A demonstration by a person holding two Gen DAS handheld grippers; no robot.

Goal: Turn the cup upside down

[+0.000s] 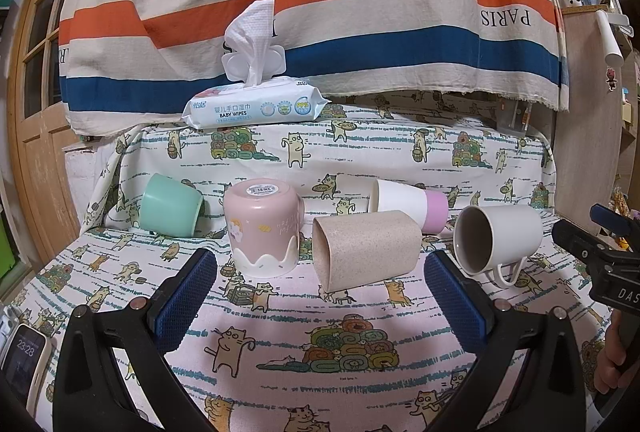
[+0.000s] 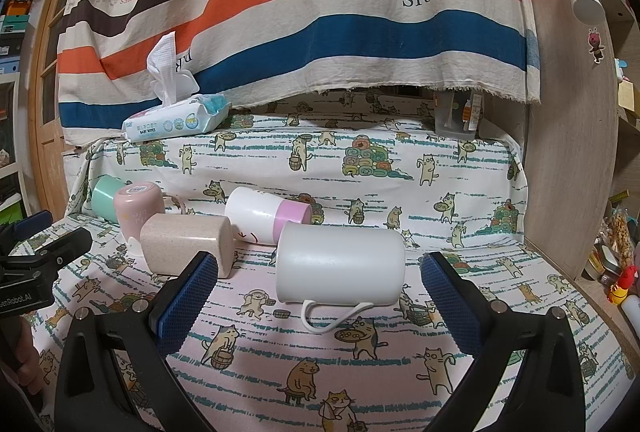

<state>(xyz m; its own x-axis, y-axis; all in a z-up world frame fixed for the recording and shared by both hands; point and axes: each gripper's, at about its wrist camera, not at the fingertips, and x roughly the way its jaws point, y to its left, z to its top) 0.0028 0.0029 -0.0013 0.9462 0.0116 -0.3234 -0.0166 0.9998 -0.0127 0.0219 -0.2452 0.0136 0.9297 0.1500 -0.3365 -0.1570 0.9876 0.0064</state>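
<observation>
Left to right, I see a mint cup (image 1: 170, 206) on its side, a pink cup (image 1: 262, 228) already inverted on the cat-print cloth (image 1: 320, 344), then a speckled beige cup (image 1: 366, 250), a white-and-pink cup (image 1: 408, 202) and a white mug (image 2: 340, 262), all lying sideways. My left gripper (image 1: 320, 292) hangs empty, jaws spread, facing the beige cup, probably the next to invert. My right gripper (image 2: 318, 296) is likewise spread and empty, bracketing the mug without contact.

left gripper (image 1: 320, 268): jaws wide, holding nothing | right gripper (image 2: 320, 272): jaws wide, holding nothing
</observation>
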